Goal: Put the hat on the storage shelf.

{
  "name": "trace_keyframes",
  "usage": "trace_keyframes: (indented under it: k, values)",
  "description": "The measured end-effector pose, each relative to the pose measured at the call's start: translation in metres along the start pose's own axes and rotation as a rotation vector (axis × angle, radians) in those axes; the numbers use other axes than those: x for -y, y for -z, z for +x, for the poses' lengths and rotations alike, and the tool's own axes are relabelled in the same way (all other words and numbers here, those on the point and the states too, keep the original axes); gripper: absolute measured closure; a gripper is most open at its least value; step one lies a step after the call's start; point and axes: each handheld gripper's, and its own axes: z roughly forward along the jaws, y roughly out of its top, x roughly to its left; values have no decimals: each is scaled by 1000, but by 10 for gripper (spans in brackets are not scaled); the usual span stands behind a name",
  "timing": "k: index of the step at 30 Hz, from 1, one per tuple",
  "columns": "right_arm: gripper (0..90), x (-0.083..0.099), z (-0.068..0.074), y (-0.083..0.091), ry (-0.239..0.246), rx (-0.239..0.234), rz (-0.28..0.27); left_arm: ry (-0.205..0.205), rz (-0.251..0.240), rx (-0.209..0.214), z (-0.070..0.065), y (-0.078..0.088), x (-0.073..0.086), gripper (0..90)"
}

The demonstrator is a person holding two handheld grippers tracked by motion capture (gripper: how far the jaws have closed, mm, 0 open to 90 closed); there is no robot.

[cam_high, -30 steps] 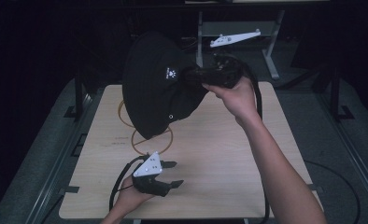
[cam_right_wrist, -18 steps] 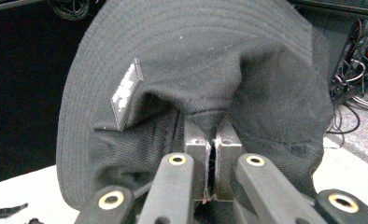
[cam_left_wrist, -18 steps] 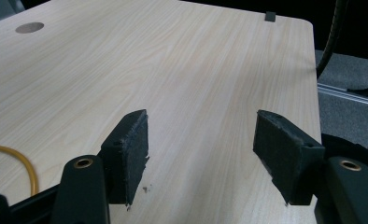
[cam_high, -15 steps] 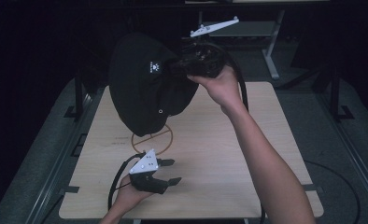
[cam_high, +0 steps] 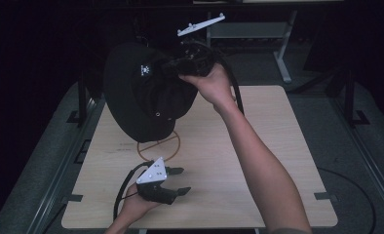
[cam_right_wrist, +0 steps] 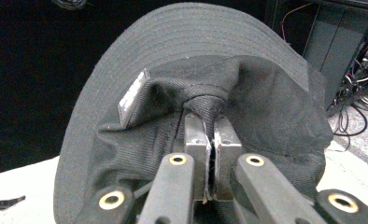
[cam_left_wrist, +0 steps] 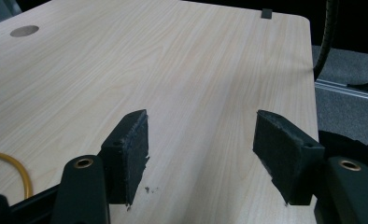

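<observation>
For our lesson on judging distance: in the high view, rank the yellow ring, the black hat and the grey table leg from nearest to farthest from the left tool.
1. Yellow ring, on the table just beyond the left tool.
2. Black hat, held up beyond it.
3. Grey table leg, far right.

hats: 1 black hat (cam_high: 141, 97) | rings: 1 yellow ring (cam_high: 158, 145) | tables: 1 table (cam_high: 278, 146)

The black hat (cam_high: 141, 95) hides the right gripper's (cam_right_wrist: 212, 140) jaw tips in its folds; its white label (cam_high: 145, 70) is too small to read.
</observation>
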Motion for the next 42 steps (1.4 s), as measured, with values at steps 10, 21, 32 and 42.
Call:
trace_keyframes:
  k: [10,21,32,42]
  values:
    - [873,-9,2,-18,7,6,7,-8,-2,9,-2,-1,-2,351]
    - [871,-12,1,-41,-5,1,8,-12,-9,18,-5,-3,-3,352]
    - [869,-12,5,-62,-10,-9,17,-11,-17,24,-5,-4,-3,351]
    - [855,-11,7,-81,-1,2,48,-36,3,34,-8,-6,-5,351]
